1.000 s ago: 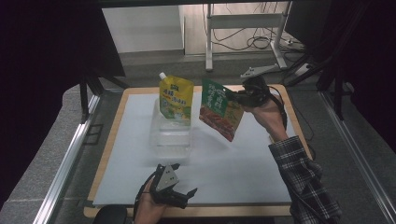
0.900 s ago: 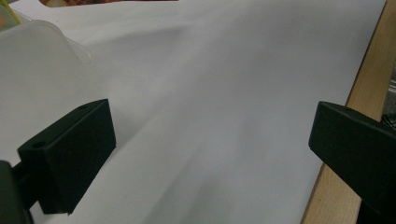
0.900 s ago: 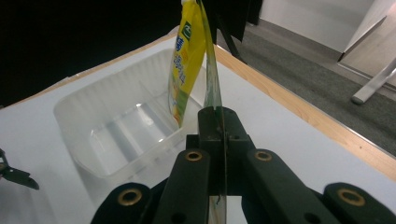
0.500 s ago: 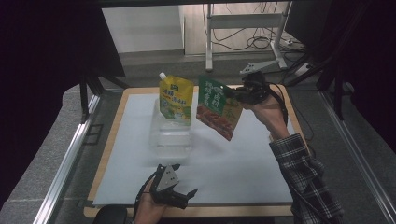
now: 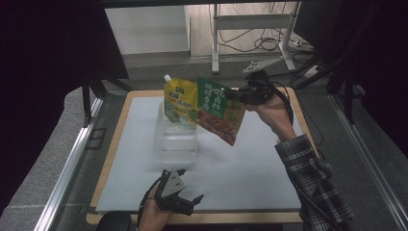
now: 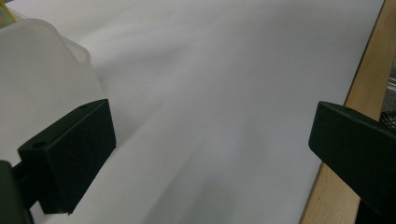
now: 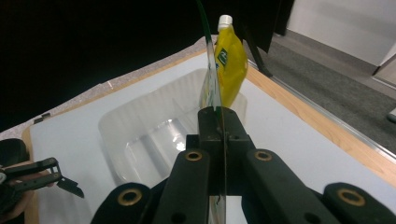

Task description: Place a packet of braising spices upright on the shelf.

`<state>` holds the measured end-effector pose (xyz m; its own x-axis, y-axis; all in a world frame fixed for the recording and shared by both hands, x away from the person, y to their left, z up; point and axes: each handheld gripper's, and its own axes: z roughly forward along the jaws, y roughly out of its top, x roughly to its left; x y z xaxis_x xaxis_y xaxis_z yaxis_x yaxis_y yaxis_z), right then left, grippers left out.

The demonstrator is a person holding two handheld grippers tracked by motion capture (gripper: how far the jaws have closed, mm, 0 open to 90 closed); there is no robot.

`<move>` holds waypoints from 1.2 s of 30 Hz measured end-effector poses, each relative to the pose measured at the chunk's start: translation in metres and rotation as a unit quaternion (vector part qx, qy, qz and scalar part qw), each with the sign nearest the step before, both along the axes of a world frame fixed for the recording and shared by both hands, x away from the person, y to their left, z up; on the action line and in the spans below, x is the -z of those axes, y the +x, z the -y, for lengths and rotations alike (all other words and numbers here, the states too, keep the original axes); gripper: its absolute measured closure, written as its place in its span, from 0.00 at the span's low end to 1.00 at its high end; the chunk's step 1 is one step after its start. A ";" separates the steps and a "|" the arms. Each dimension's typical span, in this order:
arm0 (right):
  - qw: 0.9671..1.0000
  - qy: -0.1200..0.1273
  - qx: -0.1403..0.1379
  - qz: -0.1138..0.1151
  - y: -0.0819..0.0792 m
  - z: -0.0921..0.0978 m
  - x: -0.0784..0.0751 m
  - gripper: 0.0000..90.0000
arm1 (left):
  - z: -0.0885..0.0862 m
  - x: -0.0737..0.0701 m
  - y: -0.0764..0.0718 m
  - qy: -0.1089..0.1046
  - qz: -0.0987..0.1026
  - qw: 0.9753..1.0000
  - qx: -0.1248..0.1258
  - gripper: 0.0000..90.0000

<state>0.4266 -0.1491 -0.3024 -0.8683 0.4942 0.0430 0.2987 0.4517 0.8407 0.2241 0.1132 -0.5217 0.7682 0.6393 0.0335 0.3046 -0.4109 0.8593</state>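
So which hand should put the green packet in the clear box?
Right: its hand-held gripper already pinches the green packet above the clear box; the left hand-held gripper sits open, nearer the table's front edge.

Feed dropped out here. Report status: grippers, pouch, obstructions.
Right gripper shut on green pouch, held above clear bin. Left gripper open, idle. Yellow pouch upright in bin, close alongside.

At the centre of the high view, a flat green food pouch with a reddish-brown picture [image 5: 219,111] sits beside a yellow spouted pouch with a white cap [image 5: 179,99]. Below them: a clear plastic tub [image 5: 175,140], a white mat [image 5: 240,168], and a pale wooden table edge [image 5: 108,163]. Lower right, a black-and-white plaid sleeve [image 5: 312,183].
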 end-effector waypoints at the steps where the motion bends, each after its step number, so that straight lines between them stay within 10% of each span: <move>1: 1.000 0.000 -0.003 0.000 0.000 -0.003 0.000 0.99 | 0.000 0.000 0.000 -0.001 0.000 1.000 -0.001 0.00; 36: 0.998 0.009 -0.063 -0.001 0.021 -0.080 0.000 0.99 | -0.002 -0.001 0.000 -0.007 -0.001 1.000 -0.001 0.00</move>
<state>0.4474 -0.0695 -0.3023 -0.9235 0.3797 0.0534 0.2424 0.4700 0.8487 0.2242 0.1152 -0.5208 0.7668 0.6415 0.0229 0.3070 -0.3978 0.8646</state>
